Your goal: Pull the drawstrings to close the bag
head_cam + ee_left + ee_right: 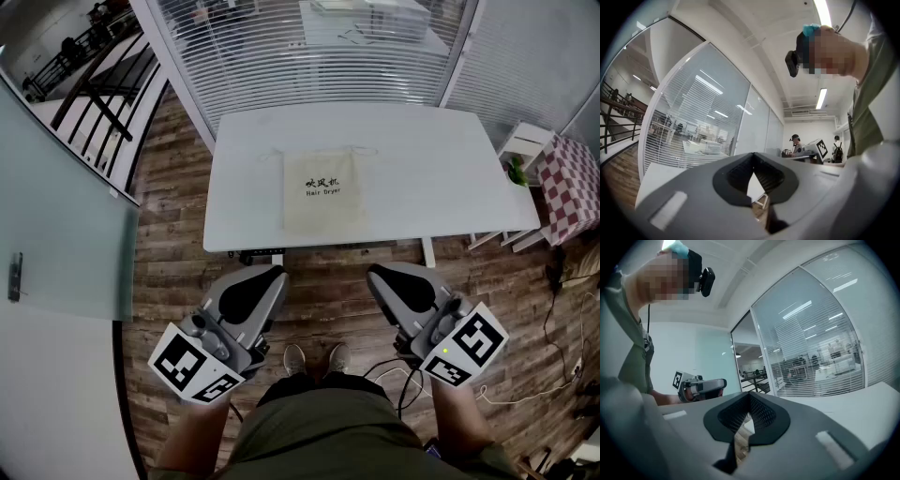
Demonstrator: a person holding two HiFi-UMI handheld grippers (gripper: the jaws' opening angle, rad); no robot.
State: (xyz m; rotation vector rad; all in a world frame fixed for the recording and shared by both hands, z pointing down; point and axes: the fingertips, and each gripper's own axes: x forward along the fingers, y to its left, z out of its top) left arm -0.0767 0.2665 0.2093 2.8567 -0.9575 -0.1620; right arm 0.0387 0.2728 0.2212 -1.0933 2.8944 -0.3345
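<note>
A beige drawstring bag [323,190] with black print lies flat in the middle of the white table [422,159]. Its thin strings [361,150] trail out at both top corners. My left gripper [275,275] is held low in front of the table's near edge, well short of the bag, jaws shut and empty. My right gripper [374,275] hangs beside it at the same height, also shut on nothing. In the left gripper view the left gripper [753,157] points up over the table, and so does the right gripper [750,397] in its own view. Neither of these views shows the bag.
A glass wall with blinds [309,47] stands behind the table. To the right are a small white side table [525,145] and a stool with a checkered cloth [572,183]. Cables [553,375] lie on the wooden floor. People sit at desks far off [794,143].
</note>
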